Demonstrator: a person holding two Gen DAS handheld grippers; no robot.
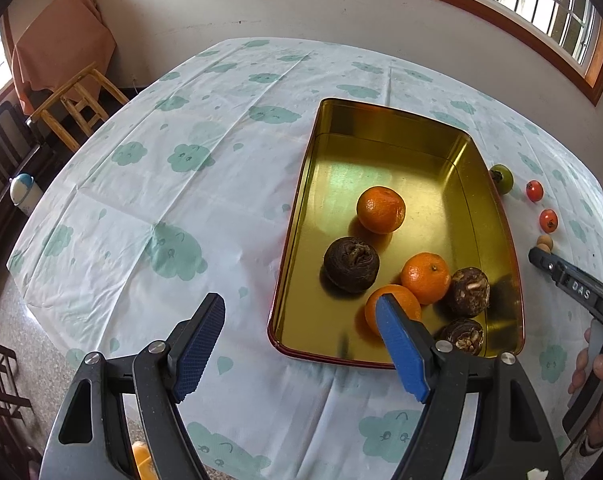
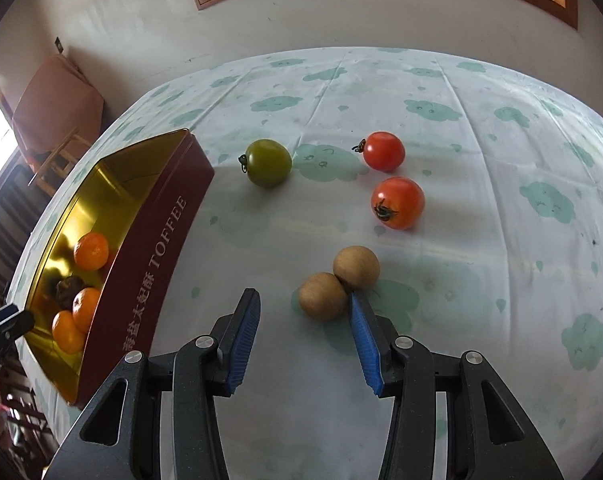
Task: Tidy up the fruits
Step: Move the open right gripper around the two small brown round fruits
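In the left wrist view, the left tongs (image 1: 301, 316) gape wide at lower centre, holding nothing. Right of centre on the counter (image 1: 161, 184) sits a gold tin (image 1: 301, 208) holding three oranges (image 1: 380, 209) and three dark brown fruits (image 1: 351, 264); one orange is partly hidden behind a blue pad.

In the right wrist view, the right tongs (image 2: 305, 312) stand open just below two tan balls (image 2: 323, 297) that touch each other. Above lie two red tomatoes (image 2: 398, 202) and one green tomato (image 2: 269, 162). The tin (image 2: 157, 232), at the left, is partly cut off.
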